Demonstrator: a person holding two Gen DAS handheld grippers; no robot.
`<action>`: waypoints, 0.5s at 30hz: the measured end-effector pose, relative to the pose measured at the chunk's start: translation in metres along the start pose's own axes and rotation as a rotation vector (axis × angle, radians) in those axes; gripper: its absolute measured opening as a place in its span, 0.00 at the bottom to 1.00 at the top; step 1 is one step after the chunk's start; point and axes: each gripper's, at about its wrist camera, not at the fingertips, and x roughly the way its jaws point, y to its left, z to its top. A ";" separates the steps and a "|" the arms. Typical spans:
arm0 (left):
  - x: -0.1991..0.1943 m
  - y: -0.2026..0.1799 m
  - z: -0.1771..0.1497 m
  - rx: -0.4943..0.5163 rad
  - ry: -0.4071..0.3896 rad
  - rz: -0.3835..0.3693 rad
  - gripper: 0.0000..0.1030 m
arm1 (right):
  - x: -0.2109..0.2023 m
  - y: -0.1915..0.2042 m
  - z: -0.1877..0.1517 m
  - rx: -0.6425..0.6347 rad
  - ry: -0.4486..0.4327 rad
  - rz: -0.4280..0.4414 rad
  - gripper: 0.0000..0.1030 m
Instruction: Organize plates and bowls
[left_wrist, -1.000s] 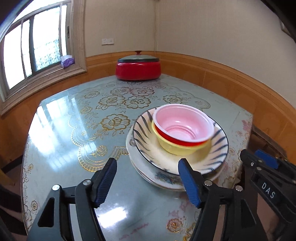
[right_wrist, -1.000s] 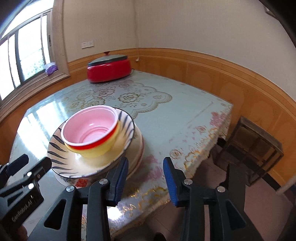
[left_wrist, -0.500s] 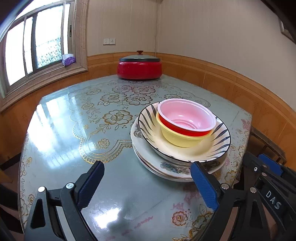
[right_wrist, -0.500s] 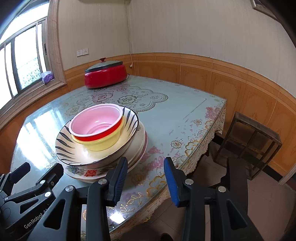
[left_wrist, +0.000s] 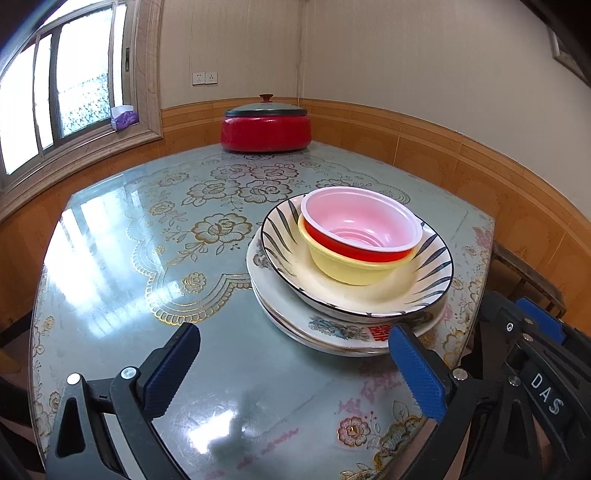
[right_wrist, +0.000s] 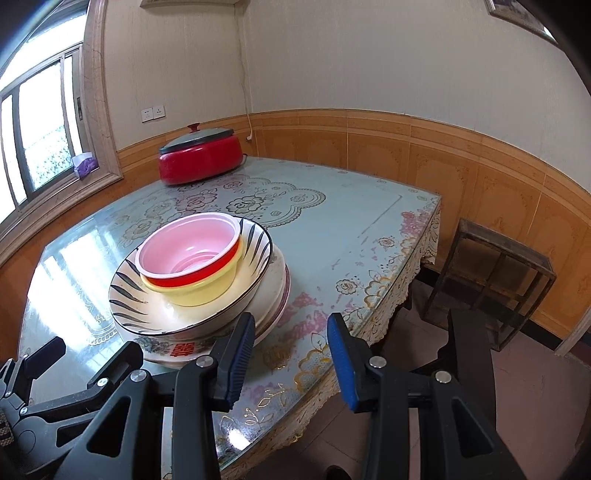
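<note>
One stack stands on the table near its right edge. On top is a red bowl (left_wrist: 360, 225) with a pink inside, nested in a yellow bowl (left_wrist: 347, 267). Both sit in a striped deep plate (left_wrist: 369, 299) on flat flowered plates (left_wrist: 332, 328). My left gripper (left_wrist: 293, 332) hovers just in front of the stack, its jaws opening wide with nothing between them. My right gripper (right_wrist: 291, 325) hangs over the table's front right edge, beside the flat plates (right_wrist: 177, 349). It is open, with a narrow gap that holds nothing.
A red pot (left_wrist: 266, 125) with a grey lid stands at the far edge of the glass-topped table (left_wrist: 110, 240). A tissue box (left_wrist: 123, 116) rests on the window sill. A dark wooden stool frame (right_wrist: 491, 280) stands on the floor right of the table.
The left jaws have spread much wider. Both views have pulled back slightly from the stack and now look at it from lower down. The right jaws keep the same gap.
</note>
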 end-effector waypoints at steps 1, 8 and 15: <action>0.000 0.000 0.001 0.000 -0.002 0.000 1.00 | 0.000 0.001 0.000 -0.001 0.000 -0.003 0.39; 0.003 0.010 0.002 -0.004 -0.004 0.009 1.00 | 0.002 0.011 0.001 -0.016 0.001 -0.001 0.40; -0.001 0.013 0.002 0.018 -0.043 0.008 0.88 | 0.007 0.021 0.000 -0.043 0.013 0.008 0.40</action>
